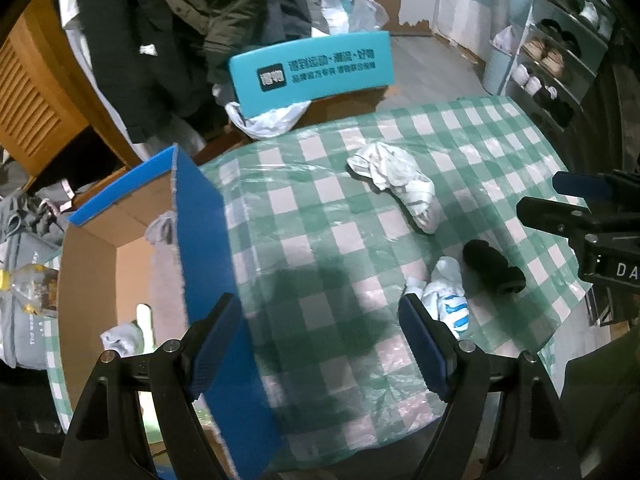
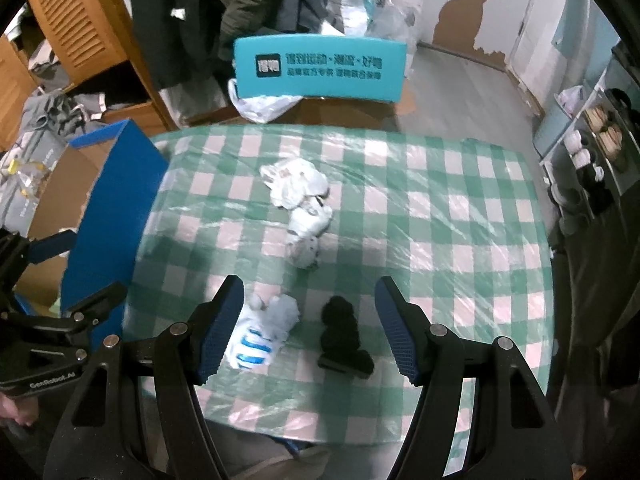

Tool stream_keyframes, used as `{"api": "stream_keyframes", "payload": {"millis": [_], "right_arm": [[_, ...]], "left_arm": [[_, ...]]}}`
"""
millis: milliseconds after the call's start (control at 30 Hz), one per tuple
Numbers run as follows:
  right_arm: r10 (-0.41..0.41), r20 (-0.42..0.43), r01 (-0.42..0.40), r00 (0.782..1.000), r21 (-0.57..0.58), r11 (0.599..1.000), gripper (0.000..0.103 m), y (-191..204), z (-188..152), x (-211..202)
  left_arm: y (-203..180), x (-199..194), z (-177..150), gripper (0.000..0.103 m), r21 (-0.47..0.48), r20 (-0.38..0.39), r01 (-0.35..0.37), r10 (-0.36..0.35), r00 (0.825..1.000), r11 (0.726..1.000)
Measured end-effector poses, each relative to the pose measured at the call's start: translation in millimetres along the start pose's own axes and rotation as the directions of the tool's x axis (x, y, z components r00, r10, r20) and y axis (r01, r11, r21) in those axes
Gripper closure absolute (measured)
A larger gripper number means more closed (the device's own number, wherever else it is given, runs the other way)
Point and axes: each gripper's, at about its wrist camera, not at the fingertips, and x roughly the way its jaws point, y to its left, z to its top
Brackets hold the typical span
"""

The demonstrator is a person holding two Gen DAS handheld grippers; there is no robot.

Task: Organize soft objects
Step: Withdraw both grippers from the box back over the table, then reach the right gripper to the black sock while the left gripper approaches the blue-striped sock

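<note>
Evidently you held your right claw [image 2: 310,328] released, poised above the black sock [image 2: 345,340] and the blue-striped white sock [image 2: 258,340] lying just beside each other near the front of the desk [image 2: 460,216], likely lining up the next pick. Your left claw [image 1: 322,344] was released too and held nothing, hovering by the blue-walled box [image 1: 200,216] at the desk's left edge, seemingly the drop spot. A crumpled white bundle [image 2: 298,200] lay farther back. The box's contents were mostly hidden; only pale fabric showed.

Socks [image 2: 300,208] on table [image 2: 460,208]; box [image 1: 132,248] at table's left.
</note>
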Motion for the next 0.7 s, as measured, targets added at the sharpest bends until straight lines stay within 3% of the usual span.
{"api": "stream_keyframes", "payload": {"millis": [700], "right_arm": [[0.011, -0.142, -0.005, 0.990, 0.041, 0.999, 0.036, -35.5, -29.7, 62.5]], "left_arm": [[-32.7, 47.9, 0.5, 0.021, 0.001, -0.091, 0.070, -0.070, 0.993, 0.998]]}}
